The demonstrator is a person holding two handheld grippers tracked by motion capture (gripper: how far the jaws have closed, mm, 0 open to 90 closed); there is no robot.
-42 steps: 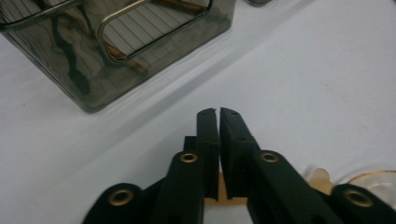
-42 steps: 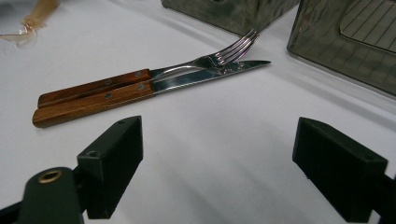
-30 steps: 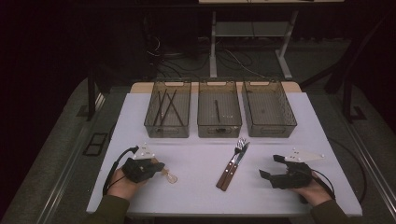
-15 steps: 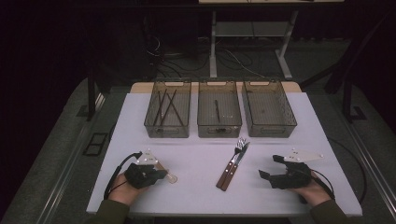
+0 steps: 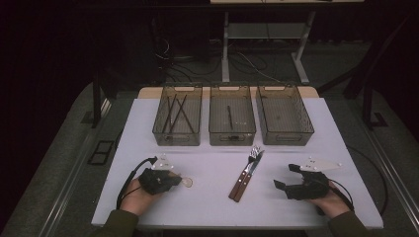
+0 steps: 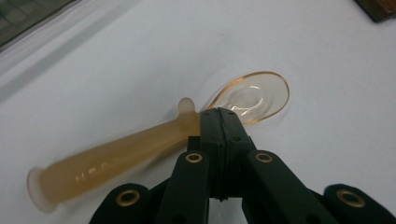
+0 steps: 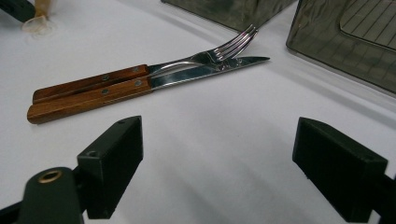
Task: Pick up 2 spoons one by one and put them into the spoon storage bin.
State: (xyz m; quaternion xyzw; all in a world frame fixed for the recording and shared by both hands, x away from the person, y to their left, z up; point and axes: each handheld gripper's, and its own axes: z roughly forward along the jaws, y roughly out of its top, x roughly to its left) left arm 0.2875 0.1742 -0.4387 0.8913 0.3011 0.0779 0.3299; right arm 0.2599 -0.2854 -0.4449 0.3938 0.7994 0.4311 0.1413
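The translucent amber spoon (image 6: 140, 149) lies flat near the desk's (image 5: 207, 207) front-left corner, long axis along the front edge, bowl toward the desk centre. The left claw (image 6: 219, 116) is closed on its neck. The right claw (image 7: 217, 154), wide open and empty, rests near the front-right corner beside a wood-handled fork (image 7: 140, 70) and knife (image 7: 135, 86).
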